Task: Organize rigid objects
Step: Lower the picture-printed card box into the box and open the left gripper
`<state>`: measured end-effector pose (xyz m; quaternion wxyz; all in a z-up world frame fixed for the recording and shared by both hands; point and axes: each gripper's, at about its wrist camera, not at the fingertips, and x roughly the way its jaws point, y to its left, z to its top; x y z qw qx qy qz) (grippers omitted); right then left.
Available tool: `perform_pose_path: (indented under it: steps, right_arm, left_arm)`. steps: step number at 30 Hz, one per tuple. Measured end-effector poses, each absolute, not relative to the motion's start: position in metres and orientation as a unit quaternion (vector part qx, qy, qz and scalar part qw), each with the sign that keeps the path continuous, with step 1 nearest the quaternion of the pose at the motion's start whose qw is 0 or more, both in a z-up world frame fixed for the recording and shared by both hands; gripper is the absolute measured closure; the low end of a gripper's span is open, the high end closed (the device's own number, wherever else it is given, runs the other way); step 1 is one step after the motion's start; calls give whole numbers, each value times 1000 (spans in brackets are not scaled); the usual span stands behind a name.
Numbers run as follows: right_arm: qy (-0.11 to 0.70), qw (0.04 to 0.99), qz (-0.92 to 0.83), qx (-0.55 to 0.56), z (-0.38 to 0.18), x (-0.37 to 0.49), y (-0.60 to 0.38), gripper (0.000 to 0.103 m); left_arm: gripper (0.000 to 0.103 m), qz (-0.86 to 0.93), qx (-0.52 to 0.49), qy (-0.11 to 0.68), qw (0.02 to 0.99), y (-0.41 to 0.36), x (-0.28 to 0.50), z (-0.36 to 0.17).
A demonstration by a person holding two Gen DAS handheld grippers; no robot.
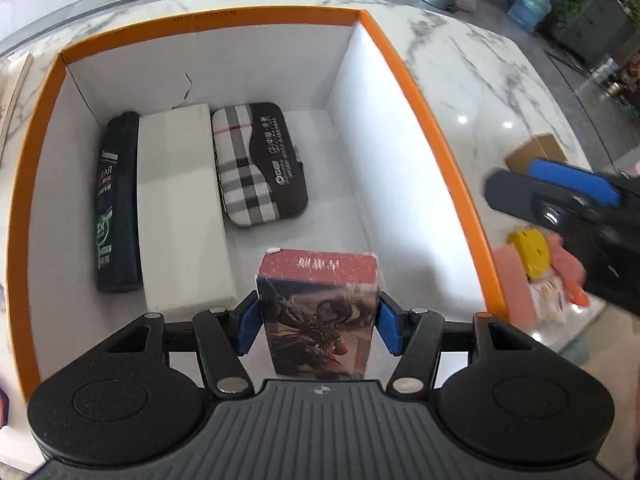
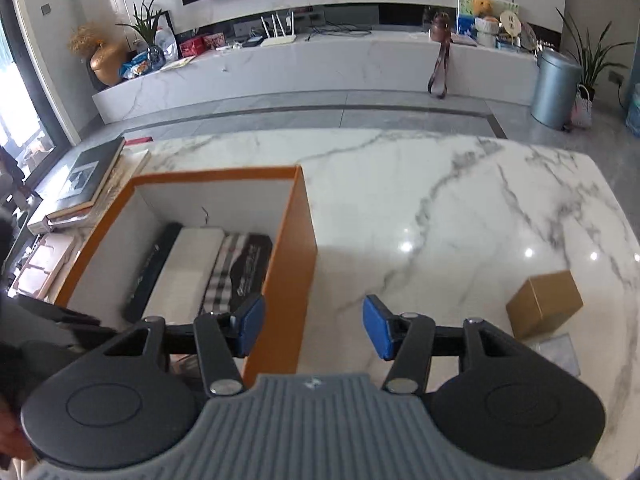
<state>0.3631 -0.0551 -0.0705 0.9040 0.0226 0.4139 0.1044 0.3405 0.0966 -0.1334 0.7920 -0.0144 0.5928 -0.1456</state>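
Observation:
My left gripper (image 1: 318,326) is shut on a red illustrated card box (image 1: 318,312) and holds it above the near part of an orange-rimmed white box (image 1: 400,64). Inside lie a black shampoo bottle (image 1: 116,204), a white block (image 1: 182,204) and a plaid case (image 1: 256,164), side by side at the far left. My right gripper (image 2: 314,330) is open and empty, over the orange box's right wall (image 2: 286,264); it also shows in the left wrist view (image 1: 568,192), to the right of the box.
A small brown cardboard box (image 2: 544,304) sits on the marble table (image 2: 440,208) at the right. A yellow item (image 1: 528,250) and pink items (image 1: 514,284) lie right of the orange box. Books (image 2: 86,180) are stacked at its left.

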Motion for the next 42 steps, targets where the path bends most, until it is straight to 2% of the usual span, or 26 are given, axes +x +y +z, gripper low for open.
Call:
perform_pose_path:
  steps: [6,10,18,22,27,28,32,37,42]
  right_arm:
    - [416,903,101,31,-82,358,-67,47]
    - [423,900,101,33,-84,354,-74,47]
    - [430,897,94,46,-89,347,-85,47]
    - [431,896,90,56,-89,341,-90,47]
    - [427,898,83,60,-85,331,-101,46]
    - [427,898,81,63,-85,330,-104,46]
    - [429,897,75,74,-87,326,-115,46]
    - [426,898,77,82,-87,322,-124,46]
    - [430,895,81,84,-91,317,-132,46]
  left_arm:
    - [35,-105,-24,607,788,94,356,-141]
    - [25,-97,-19,596,797,96,357,-141]
    - [25,-129,51,583,801,92,329,-134]
    - [37,-59,16,580,813,91,331,-144]
    - [36,-28,27,581,813,69,331,-148]
    - [32,-20,23,581,813,68,332,-147]
    - [27,12,25,598,801,63,337,-154]
    - [40,53,-7,597,800,70,342,-152]
    - [41,68,-12,591,804,69,340,-152]
